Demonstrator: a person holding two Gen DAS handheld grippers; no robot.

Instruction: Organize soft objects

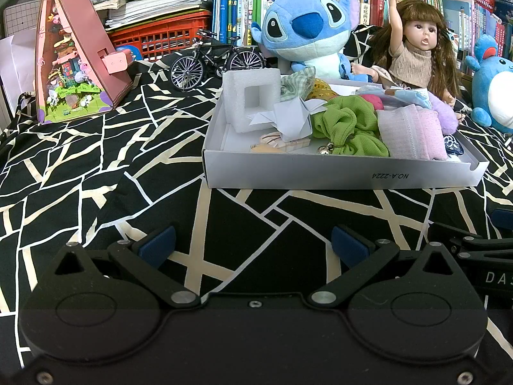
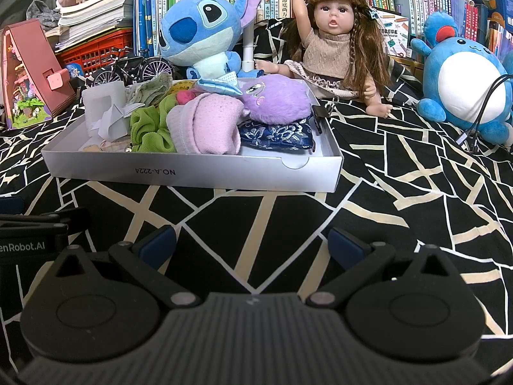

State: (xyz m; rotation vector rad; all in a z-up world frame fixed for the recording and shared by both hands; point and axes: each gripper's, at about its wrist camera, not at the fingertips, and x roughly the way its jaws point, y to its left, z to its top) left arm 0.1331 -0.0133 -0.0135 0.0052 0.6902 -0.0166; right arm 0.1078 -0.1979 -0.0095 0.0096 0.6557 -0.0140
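Observation:
A shallow white box point(image 1: 340, 173) point(image 2: 192, 173) sits on the black patterned cloth ahead of both grippers. It holds a white foam block point(image 1: 250, 96) point(image 2: 102, 102), white folded paper point(image 1: 288, 118), a green scrunchie point(image 1: 349, 125) point(image 2: 150, 125), a pink knit cloth point(image 1: 407, 131) point(image 2: 208, 125), a purple plush point(image 2: 275, 99) point(image 1: 444, 112) and a navy floral pouch point(image 2: 275, 134). My left gripper point(image 1: 253, 247) is open and empty, low over the cloth in front of the box. My right gripper point(image 2: 253, 245) is open and empty beside it.
Behind the box stand a blue Stitch plush point(image 1: 307, 29) point(image 2: 202, 35), a long-haired doll point(image 1: 413, 48) point(image 2: 336, 45) and a model bicycle point(image 1: 218, 57). A round blue plush point(image 2: 465, 77) stands at the right, a pink triangular display house point(image 1: 73, 57) at the left. Bookshelves fill the back.

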